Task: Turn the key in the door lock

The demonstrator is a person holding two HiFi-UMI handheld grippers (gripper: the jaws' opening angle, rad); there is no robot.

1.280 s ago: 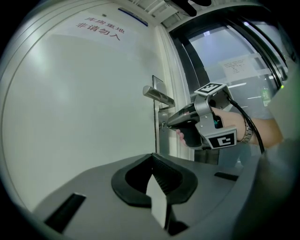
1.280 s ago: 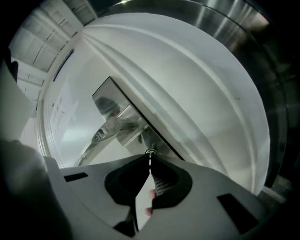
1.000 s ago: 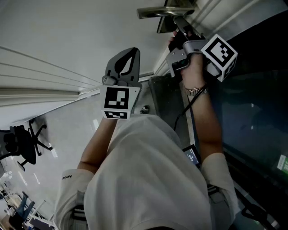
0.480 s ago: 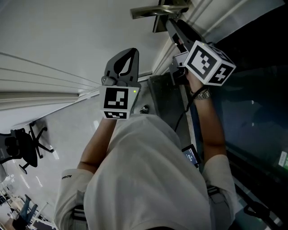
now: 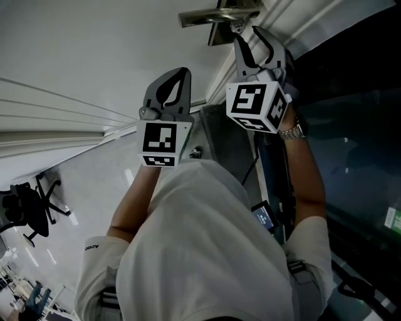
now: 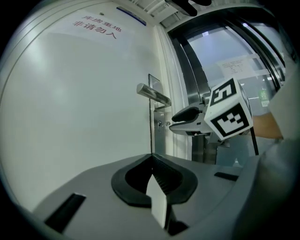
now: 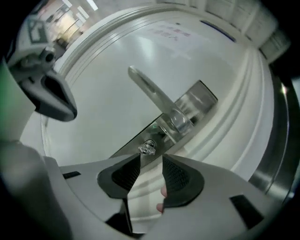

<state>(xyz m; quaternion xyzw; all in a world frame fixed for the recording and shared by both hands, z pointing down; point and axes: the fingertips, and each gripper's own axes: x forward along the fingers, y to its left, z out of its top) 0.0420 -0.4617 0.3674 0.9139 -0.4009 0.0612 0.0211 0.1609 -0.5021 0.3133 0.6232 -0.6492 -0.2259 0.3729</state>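
A small silver key (image 7: pixel 147 147) sticks out of the lock in the metal plate (image 7: pixel 194 105) below the lever handle (image 7: pixel 149 91) of the white door (image 5: pixel 94 44). My right gripper (image 7: pixel 151 158) is open, its jaws having just been opening. The key sits just beyond its tips, and the pads do not touch it. In the head view the right gripper (image 5: pixel 249 34) points at the key (image 5: pixel 237 26) under the handle (image 5: pixel 216 15). My left gripper (image 5: pixel 178 72) is shut and empty, held back from the door, left of the right one. The left gripper view shows its tips (image 6: pixel 151 157) meeting.
A dark glass panel (image 5: pixel 351 125) and metal frame (image 6: pixel 185 70) stand right of the door. An office chair (image 5: pixel 28 207) is on the floor at lower left. A small lit device (image 5: pixel 266 217) hangs at the person's waist. Red print (image 6: pixel 96 27) marks the door's top.
The right gripper has rolled about its own axis, so its marker cube now faces the head camera. Its jaws have opened and let go of the key. The left gripper has not moved.
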